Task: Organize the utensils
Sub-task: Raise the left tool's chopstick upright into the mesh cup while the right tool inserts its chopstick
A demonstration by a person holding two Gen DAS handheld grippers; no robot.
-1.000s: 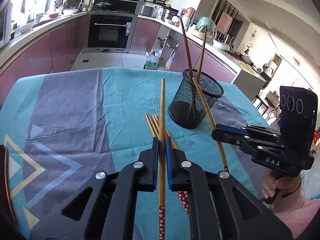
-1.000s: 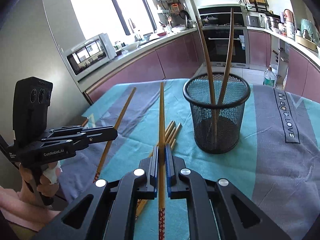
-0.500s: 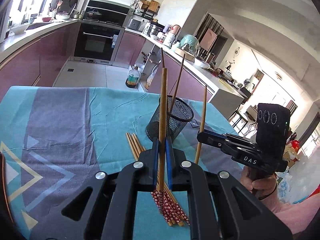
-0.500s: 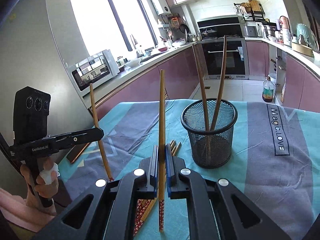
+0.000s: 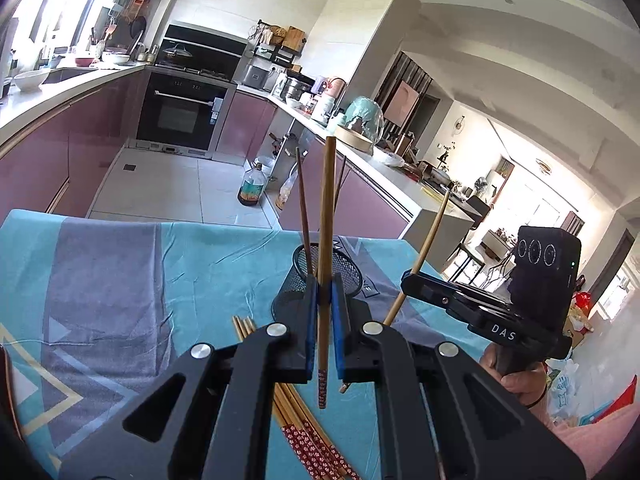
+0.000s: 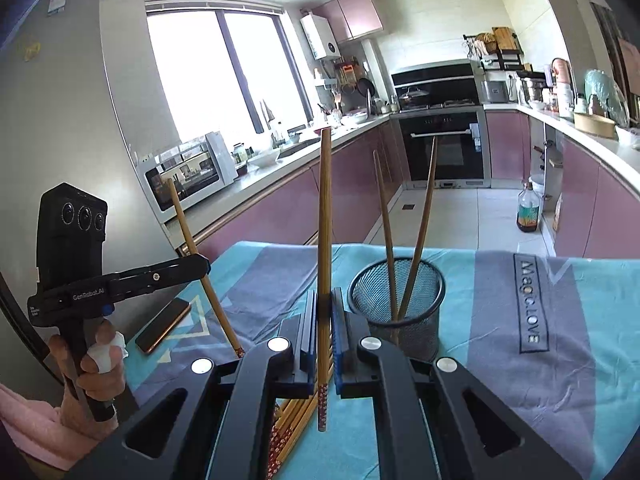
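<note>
The left claw [image 5: 324, 300] is clamped on a single wooden chopstick [image 5: 327, 216], blue pads pressed to its shaft. The stick stands nearly upright, patterned red end hanging below the pads and clear of the cloth, plain tip up at twelve o'clock. The right claw [image 6: 325, 316] grips a second chopstick [image 6: 325, 216] the same way — upright, red end down, off the bench.

In the left wrist view the right claw [image 5: 412, 280] sits at about three o'clock, its stick tilted toward one o'clock, with a hand [image 5: 516, 376] on the grip below. In the right wrist view the left claw [image 6: 200, 266] sits at nine o'clock, its stick leaning toward eleven, held by a hand [image 6: 100, 364] with a pink sleeve.

A black mesh cup [image 6: 396, 300] stands on the bench just beyond the right claw, toward one o'clock, with two darker chopsticks [image 6: 420, 220] leaning apart inside it. A loose bundle of chopsticks [image 5: 304, 436] lies flat on the teal and grey tablecloth [image 5: 120, 272] — under the claws, near six o'clock. A phone [image 6: 164, 326] lies on the cloth at the bench's left edge, around eight o'clock in the right wrist view.
</note>
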